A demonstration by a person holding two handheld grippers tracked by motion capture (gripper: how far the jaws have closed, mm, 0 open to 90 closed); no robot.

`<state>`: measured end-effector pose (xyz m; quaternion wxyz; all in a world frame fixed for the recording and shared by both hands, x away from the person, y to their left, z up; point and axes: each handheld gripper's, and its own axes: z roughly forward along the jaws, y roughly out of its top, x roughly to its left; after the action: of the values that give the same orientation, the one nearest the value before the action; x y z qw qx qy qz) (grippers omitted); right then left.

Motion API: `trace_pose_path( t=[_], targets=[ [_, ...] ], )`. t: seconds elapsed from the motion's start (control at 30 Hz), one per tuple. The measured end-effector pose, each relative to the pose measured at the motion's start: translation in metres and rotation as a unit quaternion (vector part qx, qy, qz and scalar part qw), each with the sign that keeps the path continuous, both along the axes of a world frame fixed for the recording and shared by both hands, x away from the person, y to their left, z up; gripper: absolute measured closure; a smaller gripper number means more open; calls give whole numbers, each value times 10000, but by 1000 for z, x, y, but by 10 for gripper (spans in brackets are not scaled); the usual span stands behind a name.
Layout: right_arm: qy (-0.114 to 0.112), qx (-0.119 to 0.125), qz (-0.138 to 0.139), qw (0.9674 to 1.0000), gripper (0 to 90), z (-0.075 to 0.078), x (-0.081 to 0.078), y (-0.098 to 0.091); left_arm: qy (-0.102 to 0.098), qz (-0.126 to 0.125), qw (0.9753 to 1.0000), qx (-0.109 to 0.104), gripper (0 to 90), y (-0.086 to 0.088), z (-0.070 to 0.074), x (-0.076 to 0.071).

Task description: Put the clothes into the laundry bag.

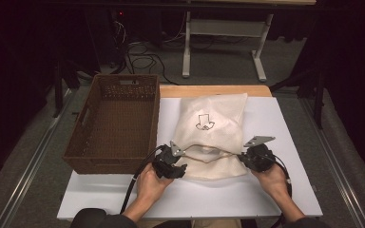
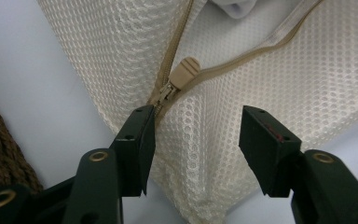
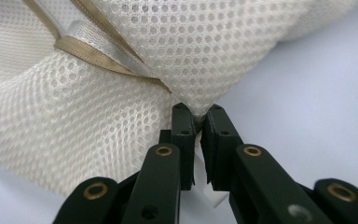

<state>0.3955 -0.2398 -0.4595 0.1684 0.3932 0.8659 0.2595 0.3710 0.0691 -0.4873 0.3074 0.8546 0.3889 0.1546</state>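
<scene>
- Wicker basket (image 1: 114,123) sits left of the left hand-held gripper (image 2: 196,140).
- Left hand-held gripper gapes wide, gripping nothing, just short of the zipper pull (image 2: 182,74).
- Mesh bag (image 1: 214,128) (zipper partly undone) lies on the counter (image 1: 290,142) between both.
- Right hand-held gripper (image 3: 198,116) pinches the bag's corner.

High view overlooks the table; both gripper views closely share the mesh bag (image 1: 212,135).
</scene>
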Motion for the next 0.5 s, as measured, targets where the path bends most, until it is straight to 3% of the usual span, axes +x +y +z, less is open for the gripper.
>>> trace_pose_path(
  t=[0.07,0.13,0.23,0.3,0.33,0.5],
  targets=[
    [224,33,-143,9996,849,1,-4,-9,32,-13,10000,37,464,0,-2,0],
    [417,-98,-299,9986,848,-6,-4,-18,86,-14,9999,71,465,0,-5,0],
    [545,-99,-417,9976,846,-17,1,-26,111,-17,9999,64,469,0,-7,1],
    [501,-55,-452,9977,846,-18,5,-27,162,-27,9999,53,477,-1,-8,1],
    [441,-160,-476,9978,846,-18,7,-25,187,-47,9998,56,488,-1,-8,2],
    [227,-351,-625,9972,829,-20,19,-19,437,-104,9989,-105,663,0,-13,7]
  ],
)
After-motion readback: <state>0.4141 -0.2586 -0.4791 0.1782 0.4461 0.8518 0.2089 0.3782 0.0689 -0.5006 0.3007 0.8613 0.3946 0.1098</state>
